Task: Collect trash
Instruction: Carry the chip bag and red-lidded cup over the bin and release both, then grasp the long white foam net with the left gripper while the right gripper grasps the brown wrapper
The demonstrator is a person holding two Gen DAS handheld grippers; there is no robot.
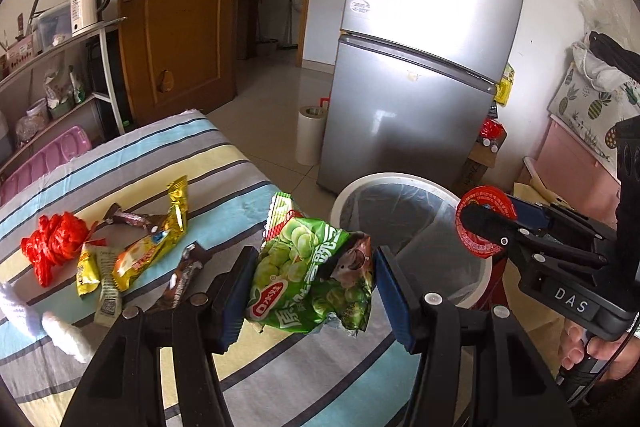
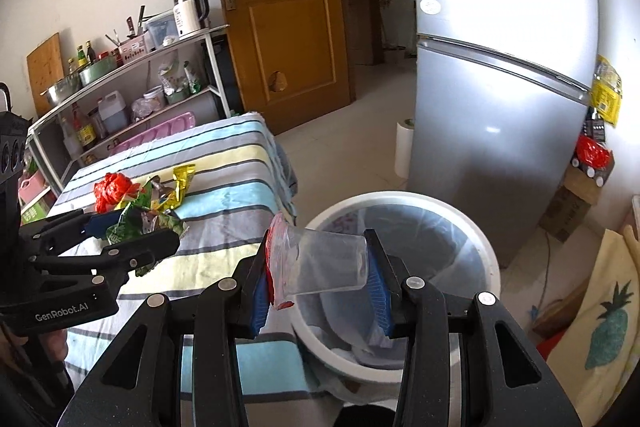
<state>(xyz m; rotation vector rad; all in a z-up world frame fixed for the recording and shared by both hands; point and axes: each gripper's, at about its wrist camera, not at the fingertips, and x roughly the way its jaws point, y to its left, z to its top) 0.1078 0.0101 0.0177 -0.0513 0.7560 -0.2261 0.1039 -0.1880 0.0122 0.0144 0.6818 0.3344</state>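
One clear cup sideways, lidded mouth leftward

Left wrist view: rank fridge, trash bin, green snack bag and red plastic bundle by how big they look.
1. fridge
2. trash bin
3. green snack bag, inflated by nearness to the camera
4. red plastic bundle

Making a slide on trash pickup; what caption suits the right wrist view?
Right gripper holds a clear plastic cup over the white bin.

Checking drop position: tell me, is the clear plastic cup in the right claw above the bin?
Yes, the clear plastic cup hangs over the white round bin.
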